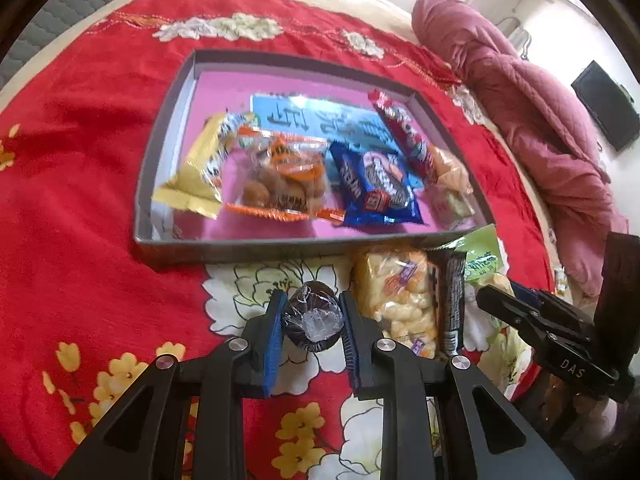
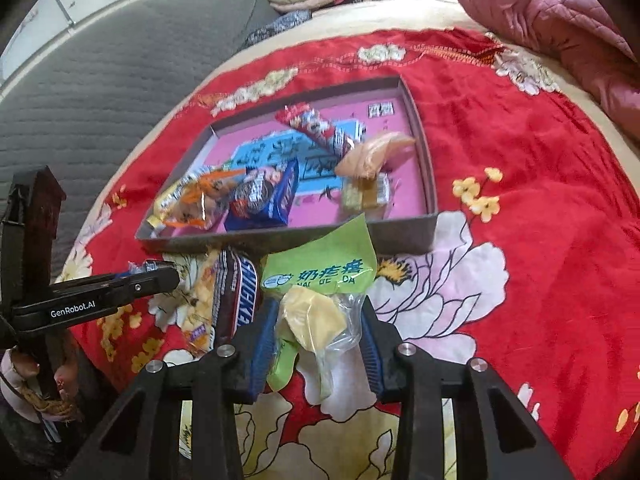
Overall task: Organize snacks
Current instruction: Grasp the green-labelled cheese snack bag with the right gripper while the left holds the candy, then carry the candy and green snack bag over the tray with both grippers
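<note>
Both tongs are clamped on snacks. Left tongs (image 1: 312, 326), at the lower middle of the left view, pinch a round dark cake in clear wrap (image 1: 313, 320) between their blue pads; the cake looks held just clear of the red flowered blanket (image 1: 80, 208). Right tongs (image 2: 318, 346), at the lower middle of the right view, grip a green bag of pale yellow pieces (image 2: 316, 300), its clear lower half squeezed between the pads and its green printed top flopping upward toward the tray.

What the coming move turns on is that the grey tray (image 1: 240, 246) lies straight ahead of both tongs, up the frame, with its long near wall running across each view. Each snack has to rise over that wall and go forward. The cake sits just short of the wall's middle, so the left hand probably has the shorter way in. The green bag's top already overlaps the wall near the tray's right corner in the right view.

Inside the tray, packets crowd the near half: a yellow wrapper (image 1: 200, 168), an orange-trimmed bag (image 1: 280, 176), a blue packet (image 1: 376, 188). The far pink floor is open, likely the easiest place to land. A puffed corn bag (image 1: 400, 300) and a chocolate bar (image 2: 236, 300) lie on the blanket between the two tongs, outside the tray.
</note>
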The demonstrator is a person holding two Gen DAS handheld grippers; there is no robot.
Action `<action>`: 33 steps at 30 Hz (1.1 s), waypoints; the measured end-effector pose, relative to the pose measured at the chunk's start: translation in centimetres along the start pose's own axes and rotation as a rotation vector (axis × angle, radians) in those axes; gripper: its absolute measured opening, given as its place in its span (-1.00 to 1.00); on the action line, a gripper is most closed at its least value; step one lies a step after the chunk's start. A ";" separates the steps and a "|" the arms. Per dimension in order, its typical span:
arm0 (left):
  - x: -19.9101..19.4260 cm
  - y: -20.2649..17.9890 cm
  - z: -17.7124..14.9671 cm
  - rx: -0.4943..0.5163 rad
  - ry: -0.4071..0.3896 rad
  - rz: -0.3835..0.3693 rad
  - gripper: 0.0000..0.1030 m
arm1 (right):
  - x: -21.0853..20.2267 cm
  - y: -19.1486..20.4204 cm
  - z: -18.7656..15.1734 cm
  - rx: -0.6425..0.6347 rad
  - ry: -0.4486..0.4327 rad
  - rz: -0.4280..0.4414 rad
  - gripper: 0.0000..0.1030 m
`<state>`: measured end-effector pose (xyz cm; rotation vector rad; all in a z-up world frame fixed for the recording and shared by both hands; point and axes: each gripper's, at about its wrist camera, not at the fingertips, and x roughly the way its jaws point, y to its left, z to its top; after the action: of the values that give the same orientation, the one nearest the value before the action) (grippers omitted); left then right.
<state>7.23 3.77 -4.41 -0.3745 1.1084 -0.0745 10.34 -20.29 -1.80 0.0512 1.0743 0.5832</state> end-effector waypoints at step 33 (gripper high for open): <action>-3.6 -2.0 2.1 0.019 -0.098 -0.006 -0.48 | -4.8 -0.1 2.1 -0.007 -0.275 0.064 -0.27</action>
<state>7.68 3.31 0.21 -0.3607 1.0089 -0.0711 10.48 -22.11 3.06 0.1557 0.8060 0.6181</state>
